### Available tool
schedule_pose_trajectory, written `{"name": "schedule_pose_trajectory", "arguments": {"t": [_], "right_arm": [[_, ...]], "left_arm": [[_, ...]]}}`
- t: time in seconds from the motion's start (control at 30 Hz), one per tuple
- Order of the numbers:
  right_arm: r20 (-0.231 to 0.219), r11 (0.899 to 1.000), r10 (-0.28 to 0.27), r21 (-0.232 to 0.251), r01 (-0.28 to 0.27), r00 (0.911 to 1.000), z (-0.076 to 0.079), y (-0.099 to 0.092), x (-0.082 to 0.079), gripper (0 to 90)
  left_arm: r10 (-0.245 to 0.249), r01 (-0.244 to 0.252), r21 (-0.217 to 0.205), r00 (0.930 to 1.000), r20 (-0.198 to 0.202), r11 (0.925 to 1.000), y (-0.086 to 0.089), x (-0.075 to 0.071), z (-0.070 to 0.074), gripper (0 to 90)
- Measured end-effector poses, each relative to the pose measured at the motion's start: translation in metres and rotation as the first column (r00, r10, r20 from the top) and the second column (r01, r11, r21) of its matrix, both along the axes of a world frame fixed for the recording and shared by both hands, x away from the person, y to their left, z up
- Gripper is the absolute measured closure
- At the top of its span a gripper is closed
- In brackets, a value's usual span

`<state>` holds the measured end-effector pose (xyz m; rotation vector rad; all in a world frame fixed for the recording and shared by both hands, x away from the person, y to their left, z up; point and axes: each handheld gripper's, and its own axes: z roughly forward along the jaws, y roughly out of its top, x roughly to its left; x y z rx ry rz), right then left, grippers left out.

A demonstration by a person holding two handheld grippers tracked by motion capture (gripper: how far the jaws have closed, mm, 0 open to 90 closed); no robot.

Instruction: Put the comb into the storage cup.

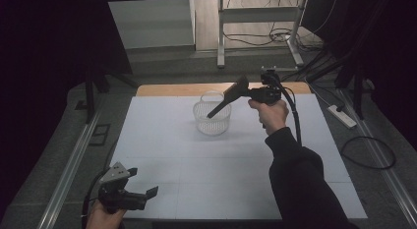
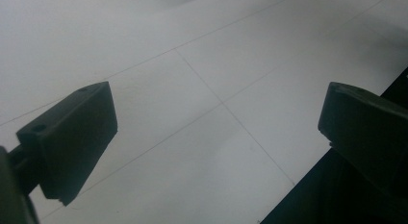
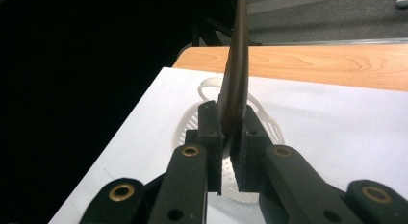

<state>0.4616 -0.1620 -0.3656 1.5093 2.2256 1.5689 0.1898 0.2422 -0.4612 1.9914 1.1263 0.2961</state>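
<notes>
Right gripper (image 3: pixel 230 137) clamps your dark spatula (image 1: pixel 227 99) over one basket (image 1: pixel 212 118).
White sheet (image 1: pixel 196 165) on wood table (image 1: pixel 187 89); left gripper (image 1: pixel 140 192) wide open, holding nothing.

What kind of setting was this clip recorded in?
Probably a lab or recording workspace: a white-covered table between dark curtains, a metal frame with loose cables on the floor behind, and a power strip beside it.
</notes>
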Motion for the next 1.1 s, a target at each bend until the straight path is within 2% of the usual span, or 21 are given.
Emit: {"name": "schedule_pose_trajectory", "arguments": {"t": [0.43, 1.1], "right_arm": [[-0.013, 0.999, -0.001, -0.035, 0.001, 0.9999, -0.017, 0.013, 0.006, 83.5], [-0.058, 1.000, -0.003, -0.028, 0.001, 0.9983, -0.043, 0.022, 0.012, 83.5]], "left_arm": [[-0.004, 0.004, 0.005, 1.0000, -0.005, 1.0000, 0.000, 0.000, 0.000, 0.9], [-0.003, 0.003, 0.002, 0.9999, -0.010, 1.0000, 0.000, 0.001, 0.000, 1.0]]}}
